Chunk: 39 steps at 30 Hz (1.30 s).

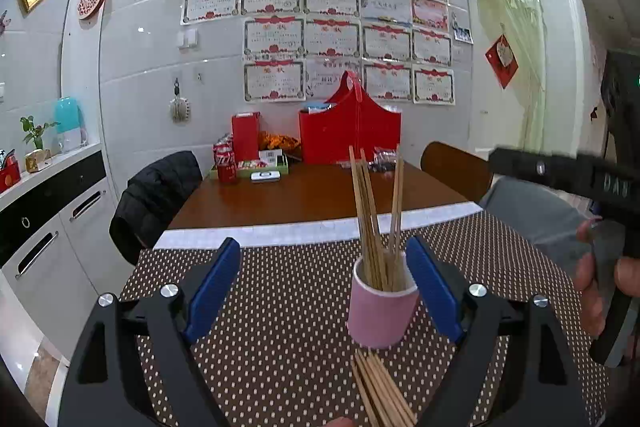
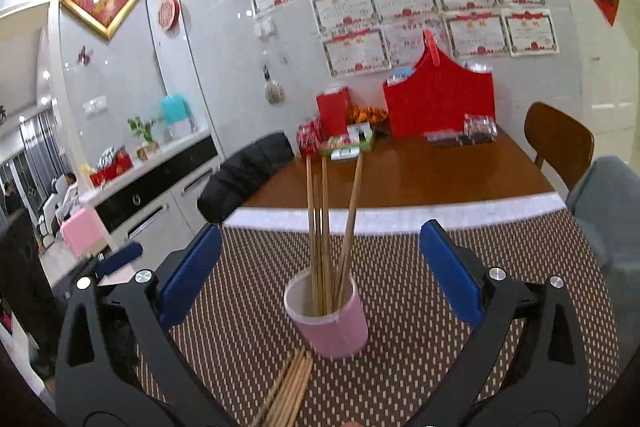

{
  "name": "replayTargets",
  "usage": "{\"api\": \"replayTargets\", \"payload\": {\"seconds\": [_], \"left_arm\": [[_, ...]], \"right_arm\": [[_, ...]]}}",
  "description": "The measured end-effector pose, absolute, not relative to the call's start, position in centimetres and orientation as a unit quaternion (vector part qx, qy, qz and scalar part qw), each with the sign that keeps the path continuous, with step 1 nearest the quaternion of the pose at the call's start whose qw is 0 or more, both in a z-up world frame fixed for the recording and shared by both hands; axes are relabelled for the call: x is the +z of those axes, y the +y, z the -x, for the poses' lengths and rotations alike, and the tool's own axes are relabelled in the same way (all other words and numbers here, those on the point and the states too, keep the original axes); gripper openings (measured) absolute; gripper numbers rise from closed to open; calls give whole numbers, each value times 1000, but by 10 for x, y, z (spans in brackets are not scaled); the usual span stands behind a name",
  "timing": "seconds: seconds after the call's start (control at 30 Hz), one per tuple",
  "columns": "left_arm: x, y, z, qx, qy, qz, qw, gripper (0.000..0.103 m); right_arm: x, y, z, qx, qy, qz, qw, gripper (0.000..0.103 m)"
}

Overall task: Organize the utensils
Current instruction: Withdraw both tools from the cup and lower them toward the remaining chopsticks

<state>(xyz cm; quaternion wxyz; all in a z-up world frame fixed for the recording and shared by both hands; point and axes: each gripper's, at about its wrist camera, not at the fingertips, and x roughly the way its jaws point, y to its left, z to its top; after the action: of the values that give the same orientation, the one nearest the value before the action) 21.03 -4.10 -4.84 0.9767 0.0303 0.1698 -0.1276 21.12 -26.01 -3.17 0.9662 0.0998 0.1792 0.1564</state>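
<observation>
The loose bundle of chopsticks [image 1: 380,387] lies flat on the counter [image 1: 280,307], just in front of the pink cup [image 1: 380,311], long axis running toward both wide-open, empty hand-held grippers, left [image 1: 324,287] and right [image 2: 320,275], neither clearly nearer.

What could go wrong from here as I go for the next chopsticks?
The pink cup looks light and top-heavy: the chopsticks standing in it lean outward, so a knock from either gripper could tip it. The loose chopsticks lie bunched right against its base, so picking one may drag others or nudge the cup. Both grippers, left gripper and right gripper, crowd the same spot.
</observation>
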Motion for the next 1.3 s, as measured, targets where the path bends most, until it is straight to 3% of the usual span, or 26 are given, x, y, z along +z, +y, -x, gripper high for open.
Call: {"api": "replayTargets", "payload": {"seconds": [0.23,0.5,0.7,1.1,1.3], "left_arm": [[-80,-29,-199,-136,213,-30,967,84],[-145,-35,-216,-133,331,-39,933,84],[-185,-47,-223,-140,416,-63,896,84],[-212,-51,-194,-160,454,-95,871,83],[-225,-58,-185,-163,450,-105,872,84]], "right_arm": [[-74,-259,-187,162,234,-94,954,97],[-145,-252,-207,158,330,-89,926,97],[-166,-252,-210,136,354,-64,923,97],[-175,-248,-213,143,374,-42,915,97],[-200,-221,-213,156,431,47,888,97]]}}
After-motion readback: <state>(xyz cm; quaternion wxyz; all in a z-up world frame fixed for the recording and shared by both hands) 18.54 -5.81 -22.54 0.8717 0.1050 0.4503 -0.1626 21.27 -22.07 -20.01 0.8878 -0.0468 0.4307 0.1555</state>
